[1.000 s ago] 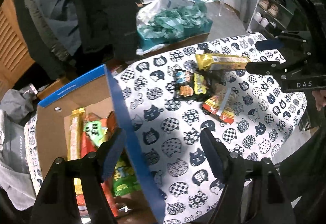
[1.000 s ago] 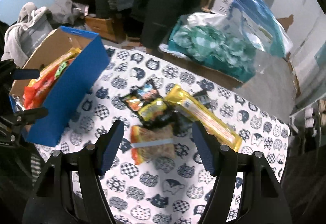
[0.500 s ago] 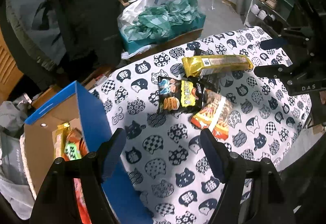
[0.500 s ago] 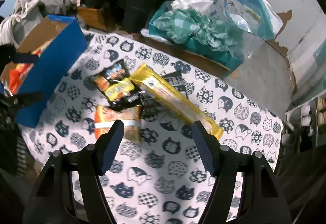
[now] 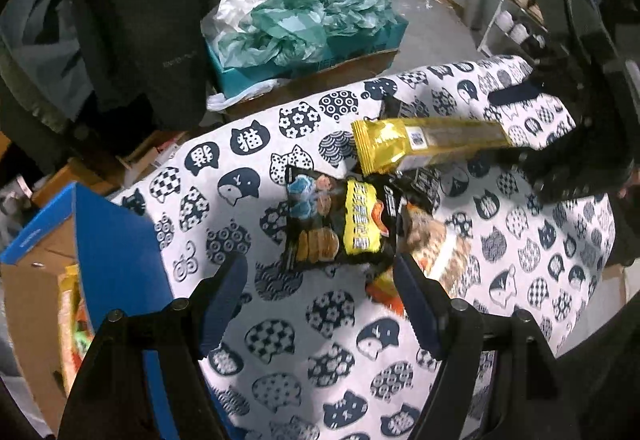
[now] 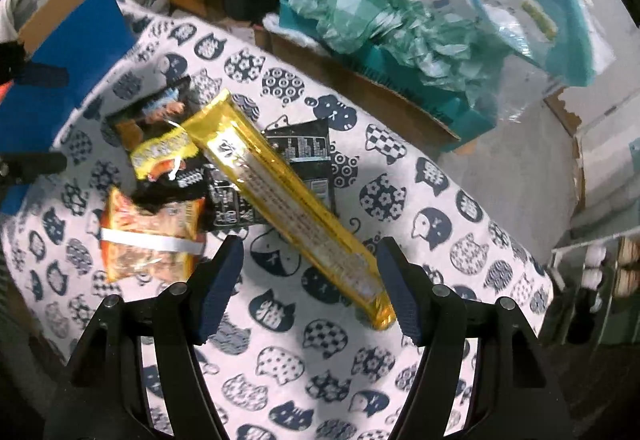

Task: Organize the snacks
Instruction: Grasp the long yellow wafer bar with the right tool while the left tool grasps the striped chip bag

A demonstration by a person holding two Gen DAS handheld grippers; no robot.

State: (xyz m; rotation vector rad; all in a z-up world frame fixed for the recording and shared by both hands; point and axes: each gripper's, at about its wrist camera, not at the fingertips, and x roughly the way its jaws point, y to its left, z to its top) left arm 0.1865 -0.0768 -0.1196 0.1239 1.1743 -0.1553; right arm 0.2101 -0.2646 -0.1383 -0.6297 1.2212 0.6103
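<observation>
Box: the blue cardboard box with a brown inside (image 5: 116,252) stands at the left edge of the table, already with some bright packets in it.
Table: a round table under a white cloth printed with dark cats (image 5: 280,340).
Left gripper (image 5: 320,304): its jaws stand wide apart and hold nothing; it hangs over the near side of the black glossy snack bag with a yellow label (image 5: 340,224).
Black bag: I judge it light and soft, a slippery foil — best to pinch it on a flat sealed edge, not on the puffed middle, which may crush what is inside.
Orange packet: the orange crinkled snack packet with a white band (image 6: 148,240) lies partly under the black bag, on its near side; also light and soft.
Yellow packet: the long golden foil packet (image 6: 280,192) lies slanted over a flat black sachet (image 6: 308,152), right of the others. It looks stiffer and long, so I would grip it near the middle — at one end it would droop.
Right gripper (image 6: 310,280): also wide open and empty; the near end of the golden packet lies between its two fingers, not pressed.
</observation>
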